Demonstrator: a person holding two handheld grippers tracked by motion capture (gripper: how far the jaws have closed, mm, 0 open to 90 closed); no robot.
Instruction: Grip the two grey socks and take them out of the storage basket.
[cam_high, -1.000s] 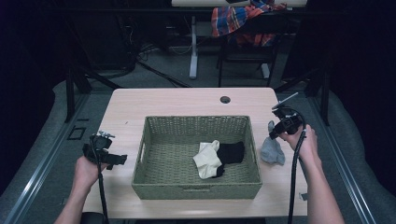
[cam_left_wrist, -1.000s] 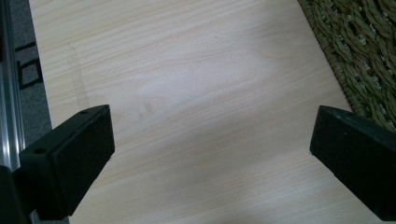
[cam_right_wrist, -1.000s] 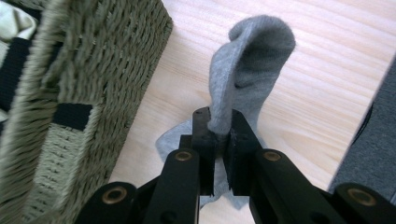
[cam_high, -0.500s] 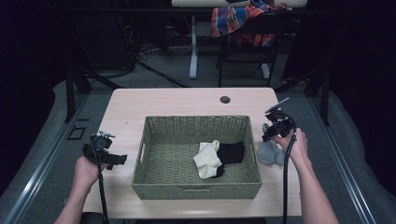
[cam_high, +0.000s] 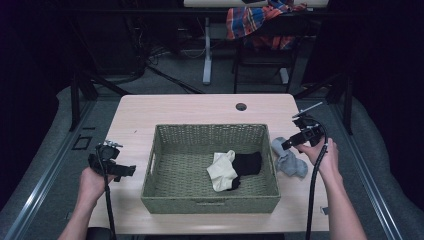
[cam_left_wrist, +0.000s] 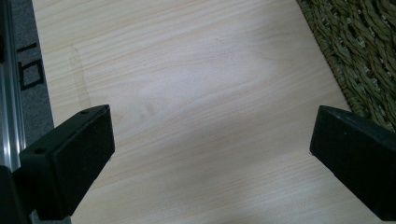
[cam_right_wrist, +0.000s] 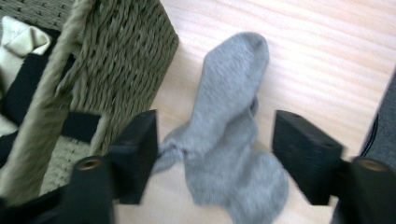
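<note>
Your right hand-held gripper (cam_right_wrist: 215, 154), jaws just opened and gripping nothing, straddles the crumpled grey cotton sock (cam_right_wrist: 231, 135) lying on the counter (cam_right_wrist: 317, 60) beside the woven green basket (cam_right_wrist: 121, 60); lower squarely, then pinch mid-fold.

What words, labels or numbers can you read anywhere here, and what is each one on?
No word, brand or number reads clearly anywhere.
Black marks on the grey floor strip beside the table, in the left gripper view: cut off at the edge, too partial to read.
Basket, grey sock, white sock, black sock: no print or label visible.
</note>
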